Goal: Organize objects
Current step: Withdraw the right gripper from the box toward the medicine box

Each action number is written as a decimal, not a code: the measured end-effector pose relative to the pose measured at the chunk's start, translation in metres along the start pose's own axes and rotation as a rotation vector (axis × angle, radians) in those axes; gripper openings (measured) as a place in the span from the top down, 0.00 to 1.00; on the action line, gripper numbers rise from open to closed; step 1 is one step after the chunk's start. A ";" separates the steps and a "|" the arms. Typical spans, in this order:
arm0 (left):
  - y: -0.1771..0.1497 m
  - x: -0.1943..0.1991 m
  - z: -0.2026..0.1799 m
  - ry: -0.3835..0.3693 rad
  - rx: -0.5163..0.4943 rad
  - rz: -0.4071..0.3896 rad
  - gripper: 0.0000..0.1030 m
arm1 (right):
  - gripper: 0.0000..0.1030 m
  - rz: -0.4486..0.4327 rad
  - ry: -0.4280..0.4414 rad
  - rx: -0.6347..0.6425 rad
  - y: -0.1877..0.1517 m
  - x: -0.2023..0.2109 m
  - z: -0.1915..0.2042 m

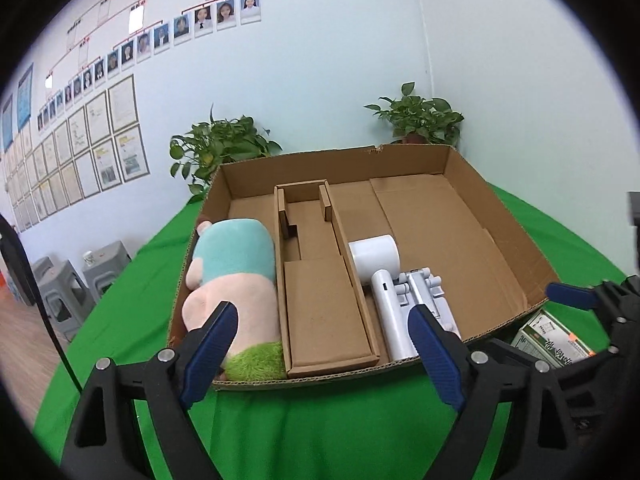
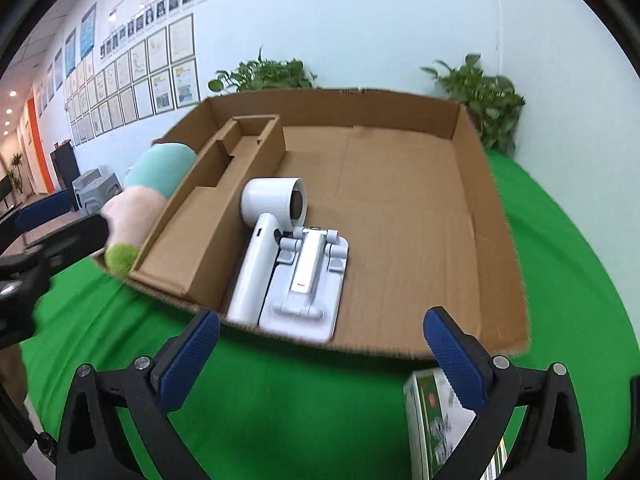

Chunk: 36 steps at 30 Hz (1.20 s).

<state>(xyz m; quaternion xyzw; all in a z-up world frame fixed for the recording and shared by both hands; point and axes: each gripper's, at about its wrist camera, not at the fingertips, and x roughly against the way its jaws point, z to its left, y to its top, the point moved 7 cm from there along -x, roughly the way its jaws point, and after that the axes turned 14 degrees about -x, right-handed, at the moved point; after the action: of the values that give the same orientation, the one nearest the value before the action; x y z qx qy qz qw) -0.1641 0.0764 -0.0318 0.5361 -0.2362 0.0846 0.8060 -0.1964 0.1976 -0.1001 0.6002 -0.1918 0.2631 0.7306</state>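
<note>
Here, in the left wrist view, the left gripper (image 1: 324,344) fills the lower part of the frame, its ribbed blue pads spread wide with nothing between them. Above its left pad a soft toy (image 1: 236,284) lies along the left compartment of a shallow cardboard box (image 1: 500,224); its fur is teal at the far end, pale pink in the middle and shaggy green at the near end. In the middle of the frame a folded cardboard insert (image 1: 324,304) forms a long narrow channel. Right of it, in the wide right compartment, lie a smooth white hair dryer (image 1: 380,276) with a round barrel and, touching it, a white hinged plastic stand (image 1: 424,288). The box sits on a green cloth (image 1: 320,432). At the lower right, outside the box wall, a small printed carton (image 1: 548,340) lies on the cloth just beside the right gripper's black frame.

In the right wrist view, the left gripper's dark arm shows at the left edge, near the soft toy (image 2: 152,196). The hair dryer (image 2: 264,248) and stand (image 2: 308,284) sit at centre, by the box's near edge. The right gripper (image 2: 320,360) at the bottom is also spread wide and empty; the carton (image 2: 436,428) lies on the cloth under its right pad, though I cannot tell whether they touch.
</note>
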 end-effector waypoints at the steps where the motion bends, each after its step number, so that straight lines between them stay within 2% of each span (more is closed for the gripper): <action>1: 0.000 0.001 0.000 0.015 0.001 0.005 0.15 | 0.00 -0.016 -0.003 -0.004 -0.004 0.009 -0.002; 7: -0.005 0.006 -0.001 0.054 0.026 0.022 0.15 | 0.00 -0.070 -0.055 -0.013 -0.016 0.042 -0.010; 13: -0.011 0.016 -0.007 0.051 0.061 0.036 0.15 | 0.00 -0.098 -0.061 -0.041 -0.020 0.060 -0.016; 26: -0.016 0.033 -0.011 0.081 0.065 0.050 0.16 | 0.00 -0.099 -0.017 -0.039 -0.032 0.075 -0.013; 36: -0.014 0.054 -0.009 0.098 0.072 0.037 0.16 | 0.00 -0.142 0.019 -0.015 -0.027 0.107 -0.005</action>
<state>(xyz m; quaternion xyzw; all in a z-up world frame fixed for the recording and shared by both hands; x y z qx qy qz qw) -0.1089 0.0726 -0.0204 0.5554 -0.2032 0.1343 0.7951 -0.0954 0.2151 -0.0579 0.6044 -0.1438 0.2145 0.7536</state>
